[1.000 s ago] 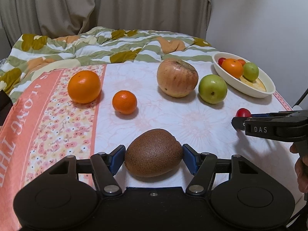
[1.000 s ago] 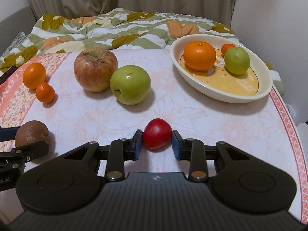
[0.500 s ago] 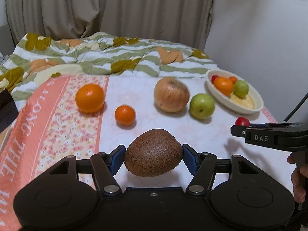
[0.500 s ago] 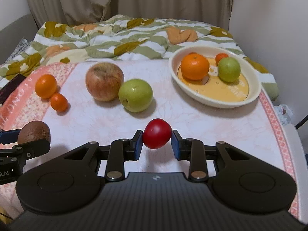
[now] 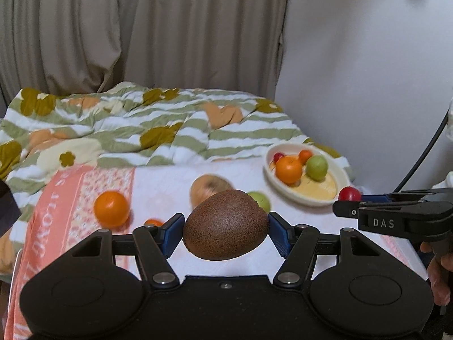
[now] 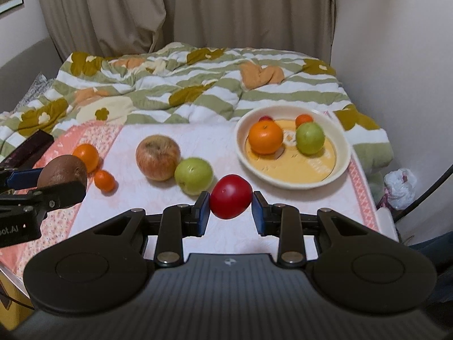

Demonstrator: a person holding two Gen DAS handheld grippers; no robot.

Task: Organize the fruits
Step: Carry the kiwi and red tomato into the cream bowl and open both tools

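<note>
My left gripper (image 5: 226, 231) is shut on a brown kiwi (image 5: 226, 228) and holds it above the table. My right gripper (image 6: 231, 208) is shut on a small red tomato (image 6: 231, 196), also in the air. The cream bowl (image 6: 344, 158) at the back right holds an orange (image 6: 265, 137), a green apple (image 6: 309, 138), a small orange fruit and a small red fruit. On the cloth lie a big reddish apple (image 6: 157, 157), a green apple (image 6: 193, 175), an orange (image 6: 86, 157) and a small mandarin (image 6: 104, 180). The left gripper with the kiwi (image 6: 62, 171) shows at the left of the right wrist view.
The table carries a white cloth with a pink flowered border (image 6: 85, 133). A green-striped quilt (image 6: 184, 85) lies behind it. A wall stands at the right, curtains behind. A dark object (image 6: 31, 147) lies at the table's far left. A plastic bag (image 6: 400, 184) sits on the floor at the right.
Both grippers have risen well above the table with their fruits, the kiwi and the tomato. The fruits on the cloth and in the bowl have not moved.
</note>
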